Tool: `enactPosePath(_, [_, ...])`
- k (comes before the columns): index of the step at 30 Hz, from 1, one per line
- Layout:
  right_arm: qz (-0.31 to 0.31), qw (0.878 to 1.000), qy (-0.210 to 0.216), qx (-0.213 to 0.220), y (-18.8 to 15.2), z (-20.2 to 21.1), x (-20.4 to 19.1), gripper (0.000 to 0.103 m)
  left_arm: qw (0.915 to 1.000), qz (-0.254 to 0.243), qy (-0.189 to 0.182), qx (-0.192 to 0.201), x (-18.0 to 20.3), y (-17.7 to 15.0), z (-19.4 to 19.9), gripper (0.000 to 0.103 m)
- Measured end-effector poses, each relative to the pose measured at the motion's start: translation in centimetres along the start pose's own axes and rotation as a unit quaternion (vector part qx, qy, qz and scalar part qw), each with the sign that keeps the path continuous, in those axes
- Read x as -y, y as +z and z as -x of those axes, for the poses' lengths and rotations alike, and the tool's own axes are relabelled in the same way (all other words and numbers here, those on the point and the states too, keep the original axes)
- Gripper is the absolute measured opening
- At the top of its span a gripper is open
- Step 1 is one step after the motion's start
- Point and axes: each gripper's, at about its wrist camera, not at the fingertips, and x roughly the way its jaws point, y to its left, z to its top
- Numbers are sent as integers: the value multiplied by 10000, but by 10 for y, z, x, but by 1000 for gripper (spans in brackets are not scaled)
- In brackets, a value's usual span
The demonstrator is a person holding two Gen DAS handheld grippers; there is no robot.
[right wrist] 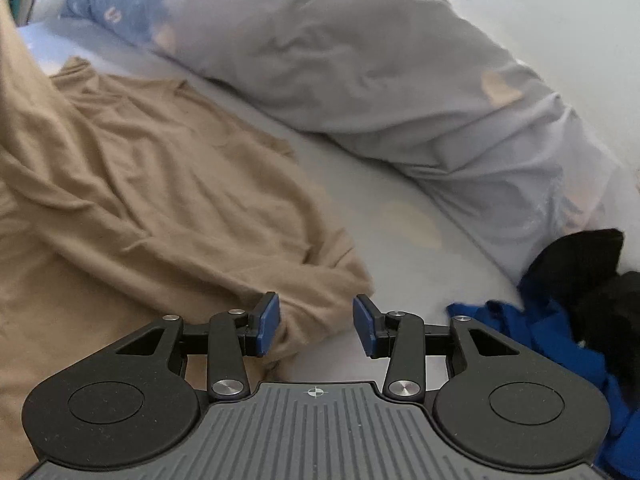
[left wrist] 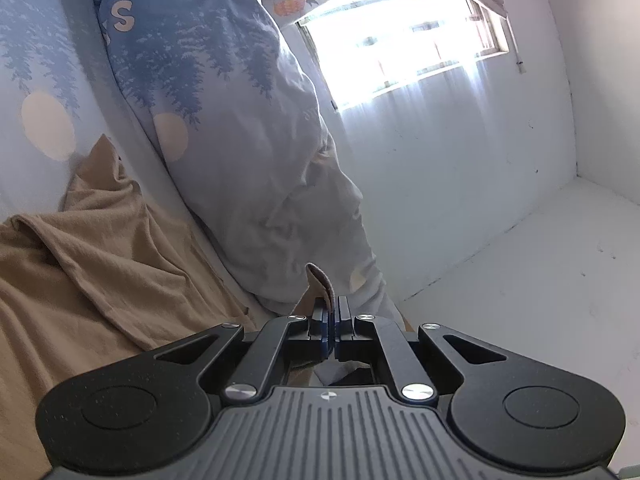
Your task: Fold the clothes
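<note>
A tan garment (left wrist: 100, 260) lies rumpled on the pale bed sheet (right wrist: 400, 240). My left gripper (left wrist: 331, 308) is shut on a hemmed edge of it, and a small fold of the tan cloth sticks up above the blue pads. In the right wrist view the tan garment (right wrist: 160, 184) spreads over the left half. My right gripper (right wrist: 316, 316) is open just above its rounded near end. That bunched end lies under the left pad (right wrist: 268, 320) and reaches partway into the gap. The right pad is over bare sheet.
A bulky grey-blue duvet (right wrist: 360, 60) with a tree print lies along the far side by the wall. Blue clothing (right wrist: 540, 332) and black clothing (right wrist: 580, 272) are heaped at the right. A bright window (left wrist: 400, 40) and white wall (left wrist: 520, 260) face the left gripper.
</note>
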Motion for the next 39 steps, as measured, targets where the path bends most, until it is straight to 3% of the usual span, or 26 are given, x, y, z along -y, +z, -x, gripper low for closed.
enactPosePath(4, [81, 10000, -30, -5, 12, -11, 7, 45, 9999, 79, 86, 63, -6, 5, 1, 7])
enactPosePath(9, [762, 9947, 694, -17, 12, -7, -16, 44, 9997, 124, 207, 94, -9, 8, 2, 7])
enactPosePath(12, [981, 9918, 816, -123, 9, -9, -31, 42, 9995, 165, 219, 155, -10, 10, 4, 7])
enactPosePath(13, [1070, 9907, 818, -207, 7, -13, -35, 16, 9994, 189, 220, 192, -10, 11, 4, 7])
enactPosePath(14, [1198, 9885, 883, -251, 5, -13, -40, 2, 9993, 210, 221, 235, -10, 11, 5, 7])
enactPosePath(19, [1567, 9793, 1236, -331, -10, 2, -57, 2, 9976, 348, 195, 562, -13, 18, 13, 7])
enactPosePath(22, [1624, 9782, 1236, -387, -17, 12, -58, 3, 9973, 372, 220, 593, -14, 21, 14, 7])
enactPosePath(26, [1498, 9754, 1588, -321, -5, 31, -48, 5, 9971, 409, 275, 572, -16, 22, 14, 7])
enactPosePath(27, [1512, 9735, 1691, -310, -1, 36, -47, 6, 9971, 408, 311, 570, -17, 22, 14, 7])
enactPosePath(29, [1363, 9736, 1824, -188, 9, 43, -41, 18, 9970, 400, 355, 555, -17, 23, 15, 7])
enactPosePath(31, [1199, 9792, 1638, 23, 20, 43, -36, 23, 9971, 385, 386, 535, -18, 23, 15, 7])
enactPosePath(34, [1666, 9793, 1148, -103, 31, 22, -46, 23, 9973, 342, 417, 491, -17, 23, 14, 7])
enactPosePath(39, [2321, 9657, 986, -617, 27, -18, -60, 23, 9973, 299, 473, 477, -17, 25, 15, 7])
